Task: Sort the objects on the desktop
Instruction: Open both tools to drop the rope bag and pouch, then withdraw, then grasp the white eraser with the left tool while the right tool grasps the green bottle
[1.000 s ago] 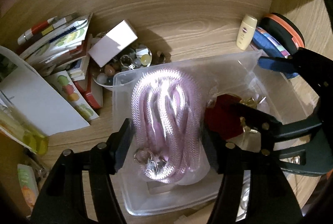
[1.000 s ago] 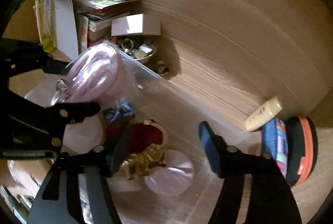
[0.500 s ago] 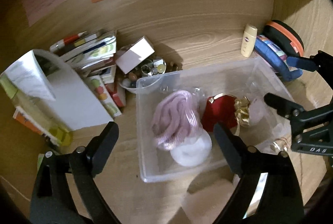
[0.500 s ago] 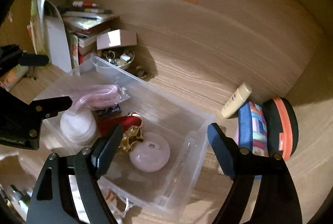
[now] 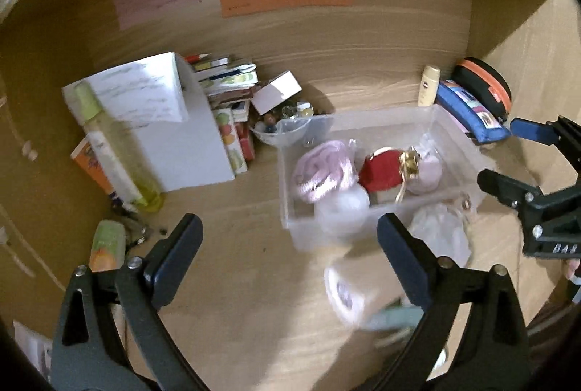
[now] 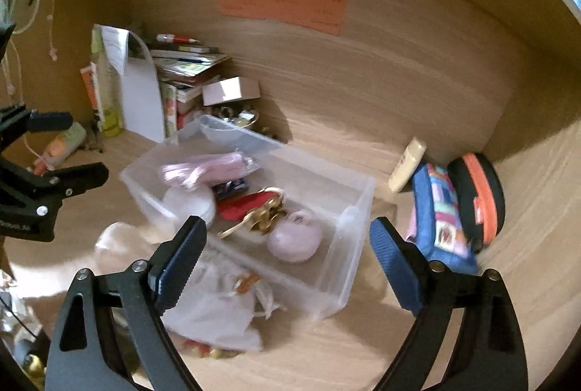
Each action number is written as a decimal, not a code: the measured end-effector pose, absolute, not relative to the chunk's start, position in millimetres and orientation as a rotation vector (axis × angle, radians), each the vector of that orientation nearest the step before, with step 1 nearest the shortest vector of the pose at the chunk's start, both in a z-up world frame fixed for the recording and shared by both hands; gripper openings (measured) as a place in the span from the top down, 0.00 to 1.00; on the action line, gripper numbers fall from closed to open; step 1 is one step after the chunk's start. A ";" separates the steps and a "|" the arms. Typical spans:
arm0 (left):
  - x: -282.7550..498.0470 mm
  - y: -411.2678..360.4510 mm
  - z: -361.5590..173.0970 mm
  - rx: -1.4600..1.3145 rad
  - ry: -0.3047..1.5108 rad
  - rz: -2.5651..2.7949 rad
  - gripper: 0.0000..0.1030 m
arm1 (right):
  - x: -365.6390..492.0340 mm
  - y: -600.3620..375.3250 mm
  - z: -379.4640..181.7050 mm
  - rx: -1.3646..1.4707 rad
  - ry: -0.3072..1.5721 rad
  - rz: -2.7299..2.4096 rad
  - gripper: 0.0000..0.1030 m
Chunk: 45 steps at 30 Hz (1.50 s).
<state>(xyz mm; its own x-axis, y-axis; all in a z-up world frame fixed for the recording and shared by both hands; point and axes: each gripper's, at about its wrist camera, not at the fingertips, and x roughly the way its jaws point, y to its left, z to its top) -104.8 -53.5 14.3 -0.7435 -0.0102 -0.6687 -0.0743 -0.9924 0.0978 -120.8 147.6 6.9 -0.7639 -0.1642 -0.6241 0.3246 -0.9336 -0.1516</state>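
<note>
Cluttered wooden counter in a dim alcove.
Both grippers' fingers are spreading, nothing between them; blurred things beside the clear bin stay unreadable.

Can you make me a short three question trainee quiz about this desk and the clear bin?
1. True or false: the pink braided cord lies inside the clear bin.
2. Which stands beside the blue pouch: A orange-trimmed black case, B kettle, C shoe?
3. Fill in: the left claw holds ____.

Key: 1 true. 2 A, the orange-trimmed black case. 3 nothing; its jaws are opening.
</note>
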 end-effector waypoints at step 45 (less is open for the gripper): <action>38.6 -52.6 -97.5 -1.234 0.018 2.784 0.21 | -13.0 79.7 -108.6 1.060 0.156 -2.403 0.46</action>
